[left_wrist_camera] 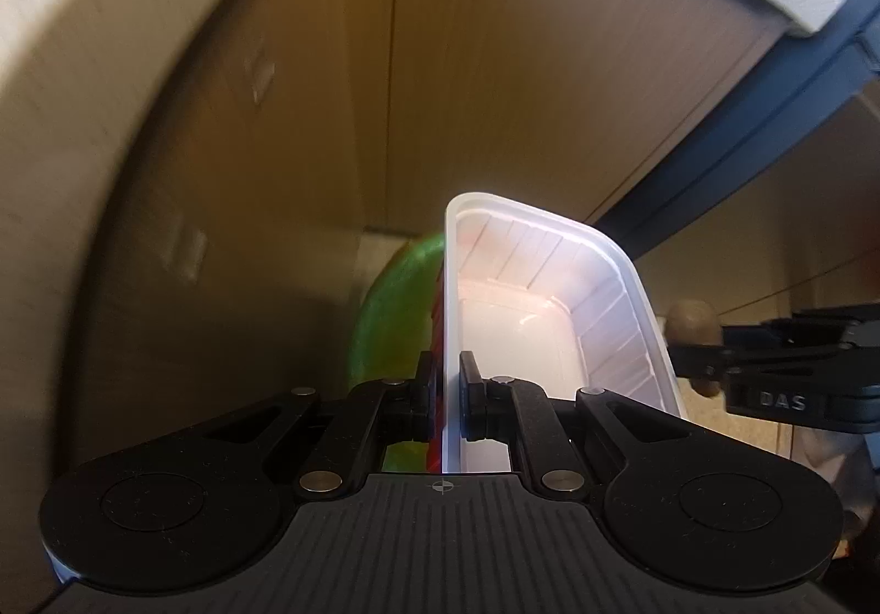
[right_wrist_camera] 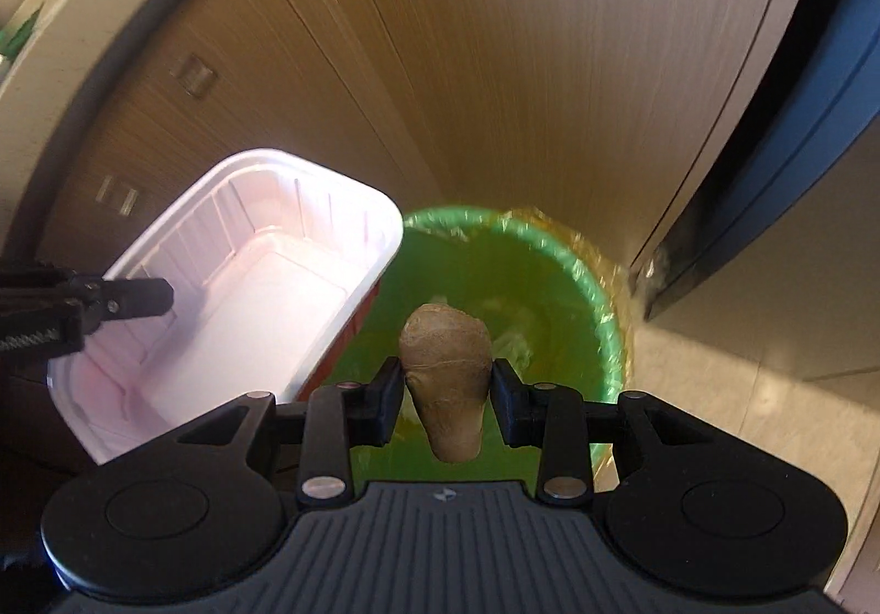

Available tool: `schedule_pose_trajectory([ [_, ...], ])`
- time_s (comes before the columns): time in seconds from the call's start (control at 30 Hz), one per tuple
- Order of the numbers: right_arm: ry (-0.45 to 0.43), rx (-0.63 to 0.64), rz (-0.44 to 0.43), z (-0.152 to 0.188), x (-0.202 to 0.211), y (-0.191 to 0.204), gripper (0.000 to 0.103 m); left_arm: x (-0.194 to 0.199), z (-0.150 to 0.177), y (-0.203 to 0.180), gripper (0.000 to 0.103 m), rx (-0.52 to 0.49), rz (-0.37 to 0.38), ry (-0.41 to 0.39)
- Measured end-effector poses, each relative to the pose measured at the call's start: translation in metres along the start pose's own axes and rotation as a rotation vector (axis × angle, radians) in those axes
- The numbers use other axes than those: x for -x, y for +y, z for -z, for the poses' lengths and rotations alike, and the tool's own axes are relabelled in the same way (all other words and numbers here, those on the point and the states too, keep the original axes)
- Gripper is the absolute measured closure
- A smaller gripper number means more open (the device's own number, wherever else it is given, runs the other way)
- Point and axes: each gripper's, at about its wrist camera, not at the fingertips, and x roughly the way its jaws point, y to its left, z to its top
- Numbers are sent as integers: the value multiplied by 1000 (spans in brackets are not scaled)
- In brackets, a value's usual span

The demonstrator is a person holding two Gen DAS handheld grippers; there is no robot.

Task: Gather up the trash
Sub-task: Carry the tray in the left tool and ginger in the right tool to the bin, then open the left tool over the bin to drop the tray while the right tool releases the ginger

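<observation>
While the right gripper (right_wrist_camera: 446,394) pinches a brown root vegetable (right_wrist_camera: 446,383) directly above the green bin (right_wrist_camera: 583,278), the left gripper (left_wrist_camera: 444,402), jaws pressed on one wall of the white plastic tray (left_wrist_camera: 550,311), holds it mostly beside the bin's rim — not over the mouth. Released there, the tray could catch the rim and tip onto the floor (right_wrist_camera: 731,339). The root's tapered shape could also slip free early — though it would likely land inside.

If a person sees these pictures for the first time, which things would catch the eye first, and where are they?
First, the green waste bin with its plastic liner, on the floor directly below both grippers. Next, the white plastic tray, empty, which the left gripper holds by one wall beside the bin's rim. Last, the brown root vegetable, clamped in the jaws of the right gripper above the bin's opening.
</observation>
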Motion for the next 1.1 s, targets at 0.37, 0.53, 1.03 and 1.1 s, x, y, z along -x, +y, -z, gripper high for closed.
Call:
schedule_pose_trajectory([
  [0.37,176,11,34,12,-107,-18,69,-127,2,12,92,206,-55,147],
  [0.53,251,32,90,20,-159,-22,68,-175,3,8,86,212,7,201],
  [1.03,171,16,30,3,-93,-7,63,-78,-12,3,84,257,159,115],
  [1.1,154,42,25,-1,-78,4,62,-50,-21,1,84,230,184,66],
])
